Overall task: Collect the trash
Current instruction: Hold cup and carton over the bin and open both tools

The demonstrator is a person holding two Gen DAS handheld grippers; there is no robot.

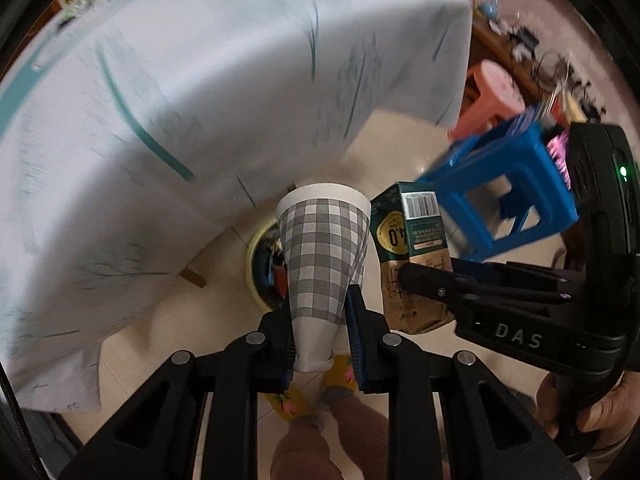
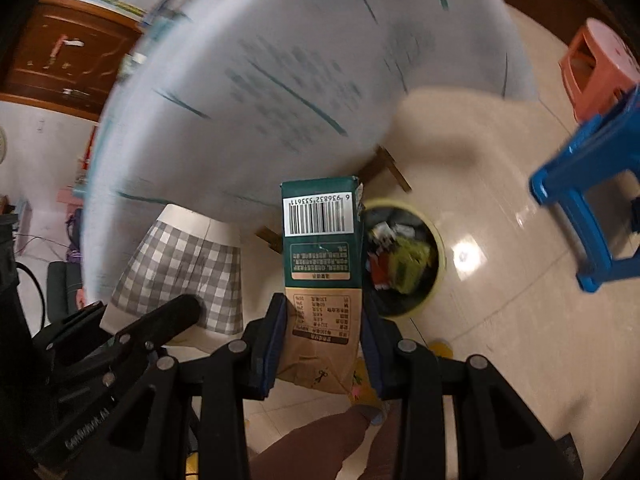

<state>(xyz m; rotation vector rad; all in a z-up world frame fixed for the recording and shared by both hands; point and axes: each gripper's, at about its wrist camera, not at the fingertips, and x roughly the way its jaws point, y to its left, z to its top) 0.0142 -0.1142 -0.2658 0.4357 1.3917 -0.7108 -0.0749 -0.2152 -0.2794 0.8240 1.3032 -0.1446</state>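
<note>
- Two grippers each carried one piece of trash above the tiled floor [image 2: 500, 320].
- Left gripper [image 1: 320, 328] was clamped on the narrow base of a grey-checked paper cup [image 1: 322, 248], whose wide mouth pointed toward 12 o'clock.
- Right gripper [image 2: 322, 344] squeezed a green-and-brown carton [image 2: 320, 264], barcode end away from the camera.
- A yellow-rimmed trash bin [image 2: 404, 256], already holding rubbish, sat on the floor at 2 o'clock from the carton, beside the cloth-covered table [image 2: 280, 80].
</note>
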